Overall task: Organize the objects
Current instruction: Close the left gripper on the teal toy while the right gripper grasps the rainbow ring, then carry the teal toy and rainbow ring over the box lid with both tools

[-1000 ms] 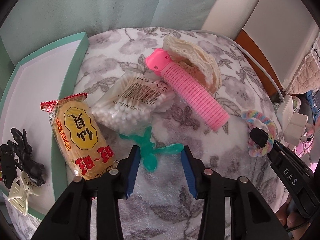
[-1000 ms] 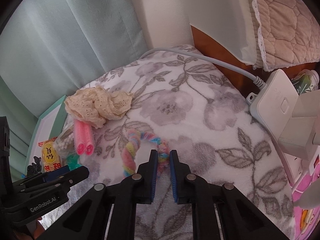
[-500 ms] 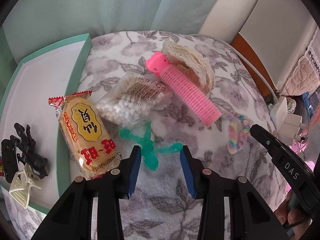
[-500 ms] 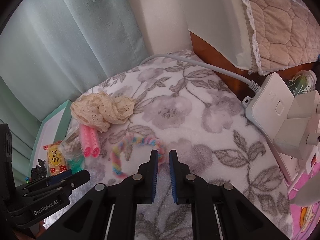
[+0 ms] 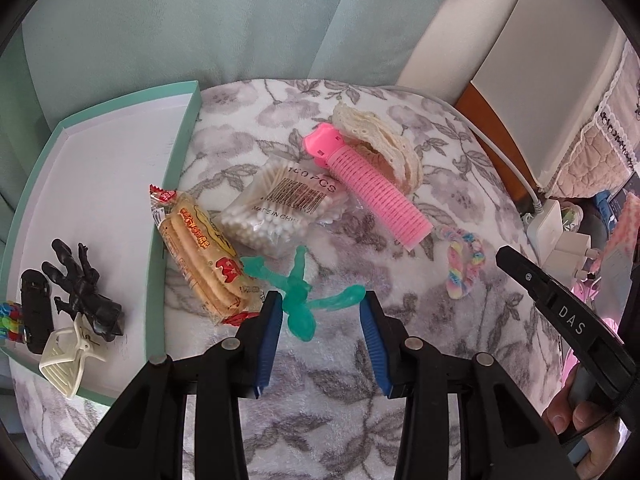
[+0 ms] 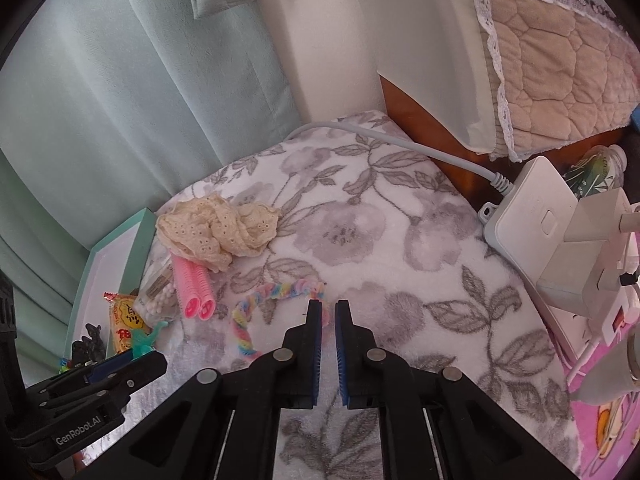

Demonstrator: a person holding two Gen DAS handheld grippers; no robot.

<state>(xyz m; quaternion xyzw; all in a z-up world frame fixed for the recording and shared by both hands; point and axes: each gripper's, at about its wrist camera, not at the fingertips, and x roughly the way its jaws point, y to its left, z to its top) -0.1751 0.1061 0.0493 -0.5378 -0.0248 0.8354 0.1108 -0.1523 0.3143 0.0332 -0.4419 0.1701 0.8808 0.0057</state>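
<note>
My left gripper [image 5: 319,300] is open over the flowered cloth, its blue pads on either side of a teal toy figure [image 5: 298,296]. The left pad sits against the end of a yellow snack packet [image 5: 200,252]. Beyond lie a bag of cotton swabs [image 5: 280,212], a pink hair roller [image 5: 372,196] and a cream lace scrunchie [image 5: 392,148]. My right gripper [image 6: 329,306] is shut on one end of a rainbow hair tie [image 6: 272,296], which stretches away to the left. The teal tray [image 5: 172,184] stands at the left.
The tray holds a black claw clip [image 5: 80,280], a white clip [image 5: 66,360] and a small coloured item at its edge. A white power strip [image 6: 532,208] with plugs and its cable [image 6: 420,148] lies at the right. Curtains hang behind.
The right gripper's jaws narrowed on the hair tie and pulled it from a loop into a long strand. The snack packet tipped onto its side beside the left finger.
</note>
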